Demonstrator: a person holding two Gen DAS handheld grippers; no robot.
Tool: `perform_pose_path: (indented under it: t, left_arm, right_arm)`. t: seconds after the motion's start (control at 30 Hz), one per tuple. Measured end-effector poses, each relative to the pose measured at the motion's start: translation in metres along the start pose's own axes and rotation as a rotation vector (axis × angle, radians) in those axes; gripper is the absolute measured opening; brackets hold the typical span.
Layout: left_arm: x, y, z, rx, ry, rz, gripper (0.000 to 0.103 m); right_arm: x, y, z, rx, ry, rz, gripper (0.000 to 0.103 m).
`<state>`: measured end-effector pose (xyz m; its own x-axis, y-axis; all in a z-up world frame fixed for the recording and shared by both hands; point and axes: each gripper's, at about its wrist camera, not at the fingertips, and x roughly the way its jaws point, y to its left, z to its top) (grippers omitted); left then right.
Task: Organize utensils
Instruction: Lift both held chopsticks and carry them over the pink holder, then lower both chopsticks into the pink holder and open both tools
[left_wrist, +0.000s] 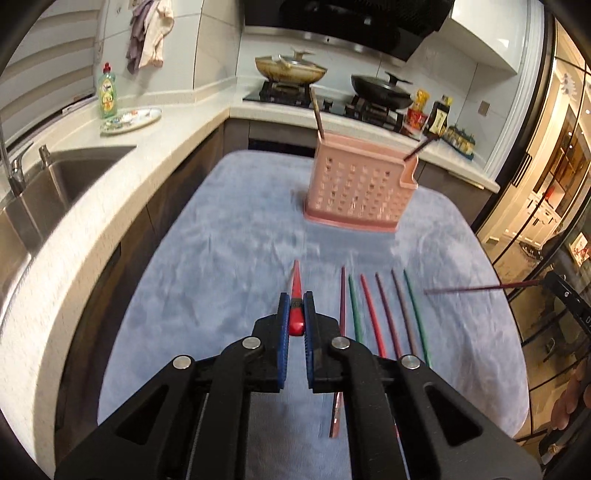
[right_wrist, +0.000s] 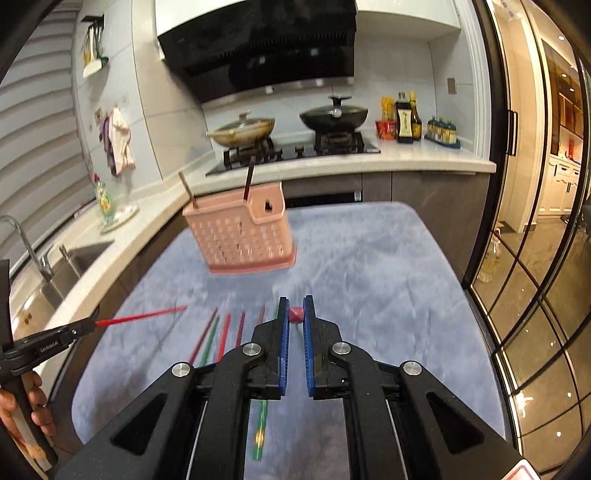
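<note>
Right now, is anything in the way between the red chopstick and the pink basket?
No. The left gripper holds the red chopstick, and only bare blue cloth lies between it and the pink basket.

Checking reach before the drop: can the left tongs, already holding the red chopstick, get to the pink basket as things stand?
Probably yes. The left tongs grip the red chopstick, and only bare blue cloth lies between them and the pink basket; its top looks mostly open.

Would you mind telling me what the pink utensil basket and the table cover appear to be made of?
Pink basket: likely moulded plastic, matte, with regular square perforations and a rigid base. Table cover: probably plush fabric, pale blue, its nap showing brushed streaks.
</note>
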<state>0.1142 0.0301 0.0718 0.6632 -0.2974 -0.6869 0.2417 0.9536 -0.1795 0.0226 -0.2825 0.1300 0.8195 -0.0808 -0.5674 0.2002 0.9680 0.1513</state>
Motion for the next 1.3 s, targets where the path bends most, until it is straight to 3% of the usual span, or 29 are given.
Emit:
perform_pose_path:
  t: [0.53, 1.07, 1.3]
  left_arm:
    - [0.003, -0.013, 0.102, 0.016, -0.134, 0.002, 0.007]
    - [-0.023, -0.061, 0.226, 0.017, -0.4, -0.018, 0.007]
    - [0.017, -0.065, 0.247, 0.026, -0.387, -0.005, 0.007]
  right_arm:
    - [0.018, 0.011, 0.073, 0.049, -0.093, 0.043, 0.007]
    - [0.044, 0.046, 0.199, 0.116, -0.308, 0.186, 0.007]
    - [0.096, 0.057, 0.217, 0.1, -0.276, 0.185, 0.007]
